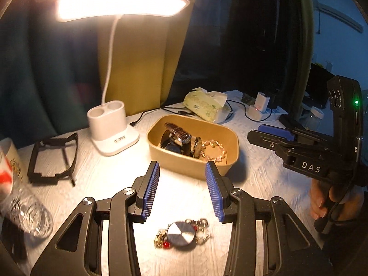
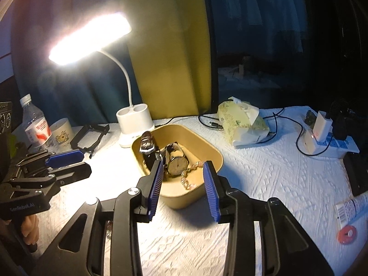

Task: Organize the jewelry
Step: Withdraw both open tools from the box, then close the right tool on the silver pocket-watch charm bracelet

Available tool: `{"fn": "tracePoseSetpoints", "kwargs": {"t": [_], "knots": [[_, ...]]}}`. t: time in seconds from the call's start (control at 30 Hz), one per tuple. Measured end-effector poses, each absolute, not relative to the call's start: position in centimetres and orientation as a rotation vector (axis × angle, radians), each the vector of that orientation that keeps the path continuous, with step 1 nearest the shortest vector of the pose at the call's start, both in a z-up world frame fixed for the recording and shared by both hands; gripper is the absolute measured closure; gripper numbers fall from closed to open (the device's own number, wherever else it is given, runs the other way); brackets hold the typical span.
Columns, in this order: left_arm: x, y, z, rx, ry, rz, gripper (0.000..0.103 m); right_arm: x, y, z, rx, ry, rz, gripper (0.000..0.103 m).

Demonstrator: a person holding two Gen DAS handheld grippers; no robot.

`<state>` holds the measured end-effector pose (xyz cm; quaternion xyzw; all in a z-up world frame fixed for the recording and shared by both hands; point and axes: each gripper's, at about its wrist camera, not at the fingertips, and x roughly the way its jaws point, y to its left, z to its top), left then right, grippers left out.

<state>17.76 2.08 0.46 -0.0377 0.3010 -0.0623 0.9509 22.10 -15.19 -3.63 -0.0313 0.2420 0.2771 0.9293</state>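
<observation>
A tan tray [image 1: 195,120] holds watches [image 1: 177,135] and a gold bracelet [image 1: 215,149]. My left gripper [image 1: 182,168] stands open just in front of it, with nothing between its pads. A round-faced watch with gold and red charms [image 1: 181,233] lies on the white cloth under that gripper, behind its fingertips. In the right wrist view my right gripper [image 2: 182,168] is open over the near edge of the tray [image 2: 184,126], above a white-faced watch [image 2: 177,164] and a gold chain [image 2: 189,179]. Each gripper shows in the other's view: right gripper [image 1: 271,135], left gripper [image 2: 66,161].
A lit white desk lamp [image 1: 112,133] stands behind the tray on the left, and a black frame [image 1: 55,156] lies further left. A tissue pack [image 1: 204,105], cables and a power strip with chargers [image 2: 326,138] lie at the back right. A water bottle [image 2: 34,124] and a mug [image 2: 61,133] stand far left.
</observation>
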Motion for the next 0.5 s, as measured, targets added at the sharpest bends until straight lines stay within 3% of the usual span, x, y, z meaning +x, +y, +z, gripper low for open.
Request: {"fn": "tracePoseSetpoints", "kwargs": {"t": [0.5], "knots": [[12.9, 5.8, -2.2, -0.162, 0.646, -0.04, 0.059, 19.8, -13.1, -6.6, -0.12, 0.601, 0.618, 0.062]]}}
